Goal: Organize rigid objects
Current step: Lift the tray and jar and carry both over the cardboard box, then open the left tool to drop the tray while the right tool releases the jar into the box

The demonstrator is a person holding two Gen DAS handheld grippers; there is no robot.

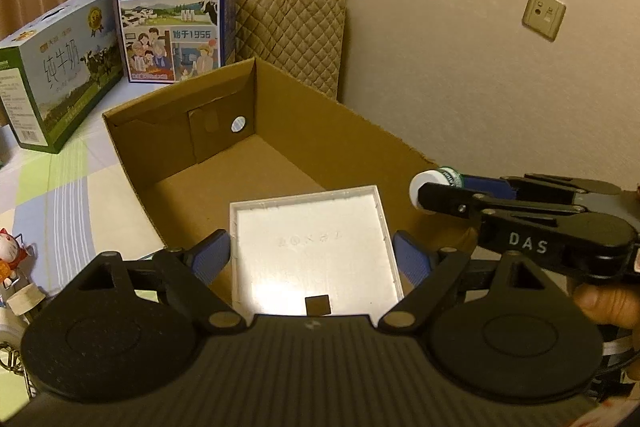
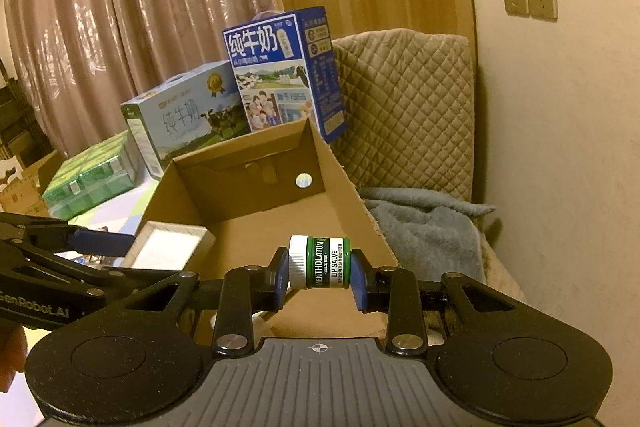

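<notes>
In the left wrist view, the left gripper (image 1: pixel 312 259) holds a shallow white tray (image 1: pixel 316 247) by its two side edges, jaws spread wide around it, blue pads (image 1: pixel 212 259) against the rim. The tray hangs over the near end of an open cardboard box (image 1: pixel 192 131), which looks bare inside apart from a small shiny disc on its far wall. To the right, the right gripper (image 1: pixel 424 193) comes in over the box's right wall with a small jar at its tip. In the right wrist view, the right gripper (image 2: pixel 320 265) is closed narrowly on that lip salve jar (image 2: pixel 320 261), pinched end to end, white lid to the left, above the near corner of the box (image 2: pixel 240 203); the tray (image 2: pixel 168 247) shows at the left, held by the other gripper (image 2: pixel 100 241). The step in hand seems to be bringing both items to the box. Next, the tray probably needs lowering flat onto the box floor, then the jar set down upright without tipping it.
</notes>
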